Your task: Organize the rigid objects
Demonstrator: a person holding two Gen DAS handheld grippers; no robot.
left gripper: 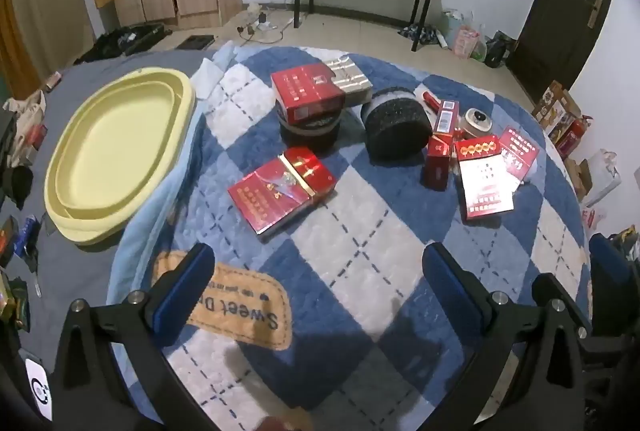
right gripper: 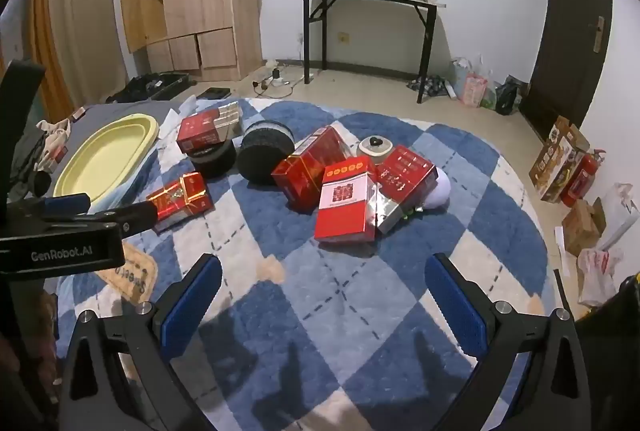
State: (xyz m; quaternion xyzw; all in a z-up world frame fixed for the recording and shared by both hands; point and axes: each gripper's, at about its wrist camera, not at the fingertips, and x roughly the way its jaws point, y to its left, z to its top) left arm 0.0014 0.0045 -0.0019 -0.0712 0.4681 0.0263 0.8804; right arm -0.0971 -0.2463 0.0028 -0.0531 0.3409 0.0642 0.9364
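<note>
Gleaming glossy red cartons [left gripper: 281,188] on plush quilt [left gripper: 360,251]

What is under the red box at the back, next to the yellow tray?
The red box rests on a black round container. Behind it lies a silver box, partly covered. The container's top is hidden.

— What is laid out on the checked blanket [left gripper: 360,231]?

— Red cartons [left gripper: 282,185] are scattered: one lies flat alone near the yellow tray [left gripper: 116,147], one [left gripper: 306,95] is propped on a black round tin [left gripper: 310,133], and several [right gripper: 344,203] are piled toward the right edge.

— And the rest?

— A dark speckled cylinder [left gripper: 396,127] is tipped on its side mid-blanket; the tray is empty at the left edge.
</note>
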